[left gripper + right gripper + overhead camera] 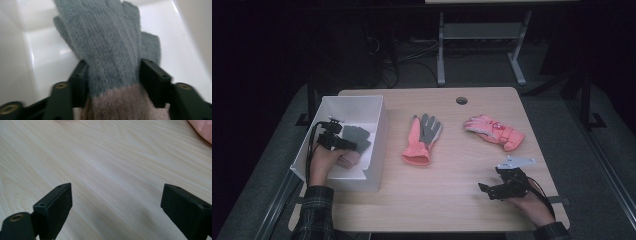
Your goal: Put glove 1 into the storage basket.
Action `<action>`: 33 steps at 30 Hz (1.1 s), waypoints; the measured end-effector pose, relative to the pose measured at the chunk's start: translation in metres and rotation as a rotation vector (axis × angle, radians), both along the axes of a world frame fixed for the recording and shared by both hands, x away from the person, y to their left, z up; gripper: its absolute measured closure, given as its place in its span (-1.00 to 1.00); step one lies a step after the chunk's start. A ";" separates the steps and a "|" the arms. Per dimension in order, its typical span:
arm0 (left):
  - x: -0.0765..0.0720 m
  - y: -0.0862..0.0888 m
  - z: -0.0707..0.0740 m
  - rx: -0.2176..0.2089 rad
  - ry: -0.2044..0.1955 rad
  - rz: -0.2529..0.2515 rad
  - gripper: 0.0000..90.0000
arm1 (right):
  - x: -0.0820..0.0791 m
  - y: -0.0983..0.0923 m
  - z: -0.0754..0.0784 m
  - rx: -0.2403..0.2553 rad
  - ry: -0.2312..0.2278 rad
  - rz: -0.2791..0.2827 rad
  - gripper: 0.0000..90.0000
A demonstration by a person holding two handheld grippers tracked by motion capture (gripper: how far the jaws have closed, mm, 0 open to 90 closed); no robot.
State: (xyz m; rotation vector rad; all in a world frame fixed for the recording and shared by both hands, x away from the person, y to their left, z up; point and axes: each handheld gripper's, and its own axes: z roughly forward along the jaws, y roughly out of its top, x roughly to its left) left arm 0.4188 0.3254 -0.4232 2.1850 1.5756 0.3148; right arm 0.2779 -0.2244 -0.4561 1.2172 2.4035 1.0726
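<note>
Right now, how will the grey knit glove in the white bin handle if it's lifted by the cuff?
The grey knit glove will likely droop, since its fabric lies flat in the white bin. Its fuzzy surface should grip well. Probably light: thin knit, no padding visible.

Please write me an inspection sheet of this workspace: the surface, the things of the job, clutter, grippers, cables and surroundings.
Surface: light wooden table with a round hole near its far edge.
Job's things: grey knitted glove with a pinkish cuff, lying in the white bin at the table's left.
Clutter: a pink and grey glove at mid table; a padded pink glove to its right.
Grippers: left gripper in the bin, jaws on either side of the knitted glove; whether the pads press cannot be told. Right gripper open over bare wood.
Cables: one trails from each gripper; more lie on the floor beyond the table.
Surroundings: dark room, grey metal frame behind.
</note>
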 end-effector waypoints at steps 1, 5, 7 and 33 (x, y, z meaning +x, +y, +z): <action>0.000 -0.001 0.001 0.018 0.005 0.006 -0.22 | 0.000 0.000 0.000 0.001 0.000 0.001 -0.78; -0.003 -0.004 0.011 0.037 -0.021 0.010 -0.43 | 0.000 0.000 0.000 0.000 0.004 0.000 -0.78; -0.005 -0.004 0.017 0.020 -0.036 0.005 -0.46 | 0.000 0.000 0.000 0.000 0.006 0.001 -0.78; -0.039 -0.065 0.100 -0.203 -0.200 -0.287 -0.49 | 0.001 0.001 -0.002 -0.007 0.012 0.007 -0.78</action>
